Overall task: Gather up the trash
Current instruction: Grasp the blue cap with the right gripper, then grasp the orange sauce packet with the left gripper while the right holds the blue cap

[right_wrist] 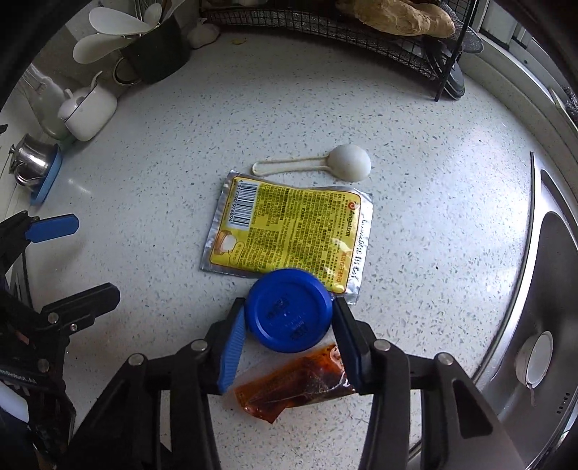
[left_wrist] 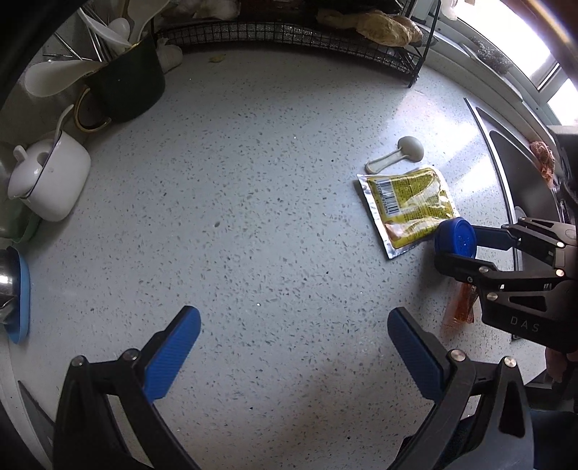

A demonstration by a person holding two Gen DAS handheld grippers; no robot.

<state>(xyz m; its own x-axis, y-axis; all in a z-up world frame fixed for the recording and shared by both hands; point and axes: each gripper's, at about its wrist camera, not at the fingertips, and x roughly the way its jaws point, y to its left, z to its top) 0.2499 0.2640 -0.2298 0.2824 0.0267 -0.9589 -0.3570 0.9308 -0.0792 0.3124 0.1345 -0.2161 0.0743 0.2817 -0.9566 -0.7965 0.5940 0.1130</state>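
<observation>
My right gripper is shut on a round blue lid, held just above the counter; it also shows in the left wrist view. Beyond the lid lies a flat yellow foil packet, also in the left wrist view. A reddish-brown sauce sachet lies under the right fingers, also in the left wrist view. A white plastic scoop lies beyond the packet. My left gripper is open and empty over bare counter, left of the trash.
A steel sink lies to the right. A black wire rack stands at the back. A dark utensil mug, a white lidded pot and a steel pot on a blue coaster stand at the left.
</observation>
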